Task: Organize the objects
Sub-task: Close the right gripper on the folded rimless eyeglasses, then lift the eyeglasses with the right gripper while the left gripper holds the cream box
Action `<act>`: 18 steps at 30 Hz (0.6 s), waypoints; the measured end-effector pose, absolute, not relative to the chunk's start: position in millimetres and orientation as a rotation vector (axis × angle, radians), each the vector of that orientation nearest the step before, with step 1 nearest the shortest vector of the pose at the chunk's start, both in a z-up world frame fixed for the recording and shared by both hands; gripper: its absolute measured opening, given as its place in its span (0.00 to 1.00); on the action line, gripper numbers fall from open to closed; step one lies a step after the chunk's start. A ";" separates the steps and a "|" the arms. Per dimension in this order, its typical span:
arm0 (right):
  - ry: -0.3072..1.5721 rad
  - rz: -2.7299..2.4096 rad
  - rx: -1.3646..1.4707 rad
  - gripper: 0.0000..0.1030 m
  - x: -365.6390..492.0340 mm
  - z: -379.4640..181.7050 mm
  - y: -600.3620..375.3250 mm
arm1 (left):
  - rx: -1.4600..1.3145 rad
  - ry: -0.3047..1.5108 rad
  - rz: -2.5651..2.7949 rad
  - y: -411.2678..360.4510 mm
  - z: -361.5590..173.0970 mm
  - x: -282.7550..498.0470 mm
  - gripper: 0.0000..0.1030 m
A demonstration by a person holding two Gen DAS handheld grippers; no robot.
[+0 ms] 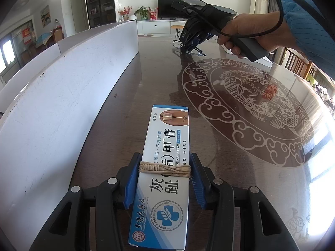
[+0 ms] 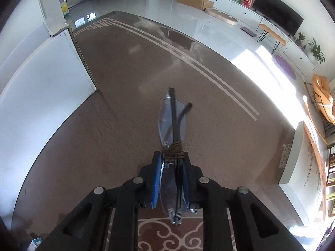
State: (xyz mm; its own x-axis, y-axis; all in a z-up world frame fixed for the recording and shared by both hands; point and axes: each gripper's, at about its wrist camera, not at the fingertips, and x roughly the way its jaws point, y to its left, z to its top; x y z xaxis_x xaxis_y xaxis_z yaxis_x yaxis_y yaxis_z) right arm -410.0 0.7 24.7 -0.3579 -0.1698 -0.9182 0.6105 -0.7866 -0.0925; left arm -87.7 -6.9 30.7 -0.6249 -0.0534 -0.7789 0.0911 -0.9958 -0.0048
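Two claws loaded: left claw (image 1: 164,177) pinching cream box (image 1: 165,152) beside white board (image 1: 62,96); right claw (image 2: 172,167) pinching folded glasses (image 2: 172,123).

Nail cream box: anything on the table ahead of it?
Nothing visible does. The left tool grips the nail cream box; the table beyond its far end is bare, with the white board alongside to the left.
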 end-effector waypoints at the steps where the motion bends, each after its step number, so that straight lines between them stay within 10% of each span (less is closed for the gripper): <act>1: 0.578 -2.168 1.390 0.17 -406.2 24.8 4.0 | 1.322 0.068 -2.761 -7.2 30.3 -87.4 0.44; 18: 0.210 -2.384 1.397 0.16 -233.4 22.2 176.5 | 1.321 0.082 -2.767 -9.6 29.7 -86.9 0.44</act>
State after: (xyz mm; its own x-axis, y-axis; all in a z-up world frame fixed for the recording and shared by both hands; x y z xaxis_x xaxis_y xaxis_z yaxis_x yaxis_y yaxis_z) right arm -233.4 176.5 22.2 -0.4412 -0.2378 -0.8653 0.3856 -0.9210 0.0564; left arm -86.9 -9.6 29.7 -0.6266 -0.0444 -0.7781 0.0903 -0.9958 -0.0159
